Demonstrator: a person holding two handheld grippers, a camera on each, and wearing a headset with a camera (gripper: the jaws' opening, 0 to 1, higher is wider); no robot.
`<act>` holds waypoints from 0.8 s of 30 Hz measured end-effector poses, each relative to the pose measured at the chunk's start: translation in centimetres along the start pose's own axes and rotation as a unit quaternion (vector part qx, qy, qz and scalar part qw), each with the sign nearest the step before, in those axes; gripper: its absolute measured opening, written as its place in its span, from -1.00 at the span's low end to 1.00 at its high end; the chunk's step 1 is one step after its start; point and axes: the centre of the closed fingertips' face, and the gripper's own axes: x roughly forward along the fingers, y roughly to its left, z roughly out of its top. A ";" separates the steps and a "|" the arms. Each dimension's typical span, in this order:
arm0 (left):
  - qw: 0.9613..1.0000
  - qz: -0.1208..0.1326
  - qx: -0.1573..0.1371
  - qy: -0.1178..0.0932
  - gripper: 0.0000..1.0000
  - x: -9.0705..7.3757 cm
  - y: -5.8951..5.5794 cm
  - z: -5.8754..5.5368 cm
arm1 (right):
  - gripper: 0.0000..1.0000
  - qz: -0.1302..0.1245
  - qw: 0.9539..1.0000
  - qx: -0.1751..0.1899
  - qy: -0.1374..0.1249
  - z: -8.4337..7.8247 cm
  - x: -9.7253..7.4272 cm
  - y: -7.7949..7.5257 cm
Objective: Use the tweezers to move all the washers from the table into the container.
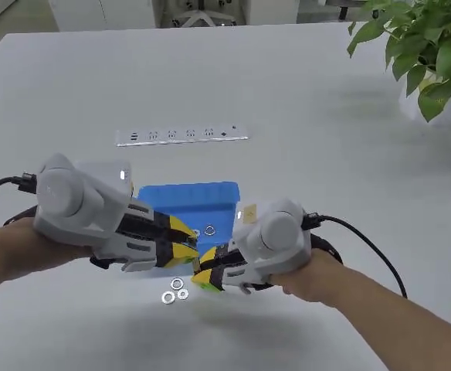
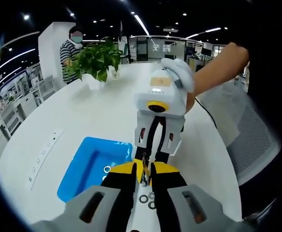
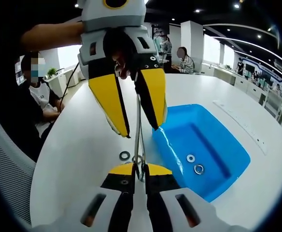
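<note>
Between right gripper (image 3: 140,169) fingers (image 3: 156,170), tweezers (image 3: 138,130) pinched.

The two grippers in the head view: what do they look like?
The left gripper and the right gripper look alike: a rounded pale-grey plastic body, black jaws ending in yellow tips, a small lit indicator on the casing. A black cable trails from the back of each. The person's forearms are bare.
</note>
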 end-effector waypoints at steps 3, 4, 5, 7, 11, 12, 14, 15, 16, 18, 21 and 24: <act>1.000 0.000 -0.009 -0.004 -0.59 -0.3 -0.1 0.1 | -0.84 -0.002 1.000 -0.003 -0.001 0.2 -0.2 0.0; 1.000 0.000 -0.011 -0.007 -0.57 -0.4 -0.1 0.2 | -0.83 -0.002 1.000 -0.003 -0.002 0.4 -0.2 0.0; 1.000 -0.001 -0.012 -0.008 -0.56 -0.4 -0.2 0.2 | -0.83 -0.002 1.000 -0.004 -0.002 0.4 -0.3 0.0; 1.000 -0.001 -0.017 -0.007 -0.50 -0.6 -0.3 0.1 | -0.83 -0.003 1.000 -0.006 -0.002 0.5 -0.4 0.0; 0.999 0.004 -0.031 -0.016 -0.39 -1.1 -0.5 0.2 | -0.83 -0.005 1.000 -0.011 -0.002 0.8 -0.7 0.0; 0.999 0.006 -0.031 -0.018 -0.34 -1.2 -0.5 0.2 | -0.83 -0.006 1.000 -0.012 -0.002 0.9 -0.8 0.0; 0.999 0.011 -0.039 -0.020 -0.24 -1.4 -0.5 0.1 | -0.83 -0.007 1.000 -0.013 -0.003 1.0 -1.0 0.1; 0.999 0.012 -0.045 -0.020 -0.18 -1.5 -0.5 0.0 | -0.83 -0.007 1.000 -0.014 -0.002 1.1 -1.0 0.1; 0.999 0.014 -0.045 -0.021 -0.12 -1.6 -0.6 0.0 | -0.83 -0.008 1.000 -0.015 -0.002 1.1 -1.1 0.1; 0.998 0.019 -0.048 -0.024 -0.07 -2.0 -0.7 -0.2 | -0.83 -0.008 1.000 -0.017 -0.003 1.4 -1.4 0.2; 0.997 0.026 -0.061 -0.032 0.03 -2.4 -0.8 -0.3 | -0.83 -0.011 1.000 -0.020 -0.005 1.8 -1.7 0.1; 0.996 0.038 -0.077 -0.038 0.19 -2.7 -0.9 -0.5 | -0.83 -0.014 1.000 -0.023 -0.007 2.2 -2.0 0.0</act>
